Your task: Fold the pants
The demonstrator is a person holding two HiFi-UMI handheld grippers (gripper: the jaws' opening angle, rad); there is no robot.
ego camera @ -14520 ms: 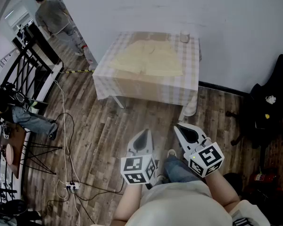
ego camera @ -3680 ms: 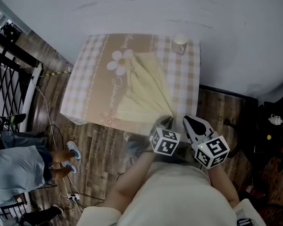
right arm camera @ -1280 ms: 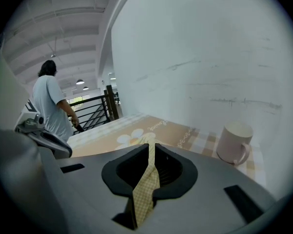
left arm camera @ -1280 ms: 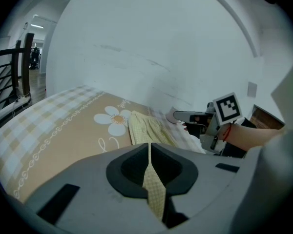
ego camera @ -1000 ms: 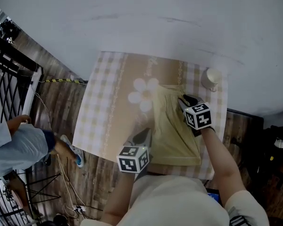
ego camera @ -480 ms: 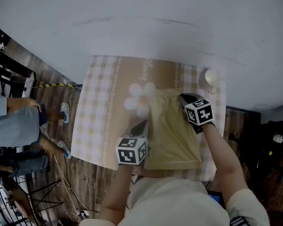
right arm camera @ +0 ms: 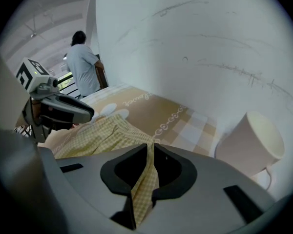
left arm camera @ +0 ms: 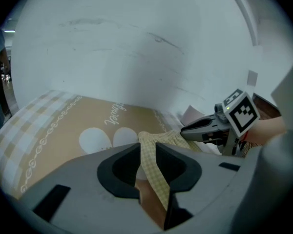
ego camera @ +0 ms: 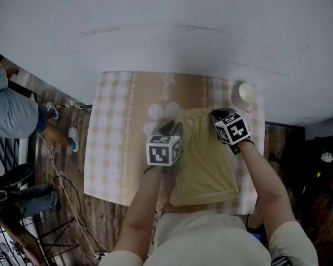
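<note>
The pale yellow checked pants (ego camera: 202, 159) lie folded lengthwise on the right half of the checked tablecloth (ego camera: 114, 148). My right gripper (ego camera: 215, 114) is at their far right corner. In the right gripper view its jaws (right arm camera: 150, 152) have just closed in and eased a little, and they pinch a fold of the cloth (right arm camera: 102, 133). My left gripper (ego camera: 175, 128) is at the far left corner. Its jaws (left arm camera: 147, 150) have just been opening, and the waistband edge (left arm camera: 154, 172) lies loose between them, with bare table showing beside it.
A white cup (ego camera: 246, 92) stands at the table's far right corner, close to my right gripper and to the wall. A white flower print (ego camera: 158, 112) lies left of the pants. A person (ego camera: 11, 110) stands on the wood floor to the left.
My left gripper has travelled from the table's near edge up to the pants' far left corner. The right gripper has stayed at the far right corner. The person at left has shifted.
</note>
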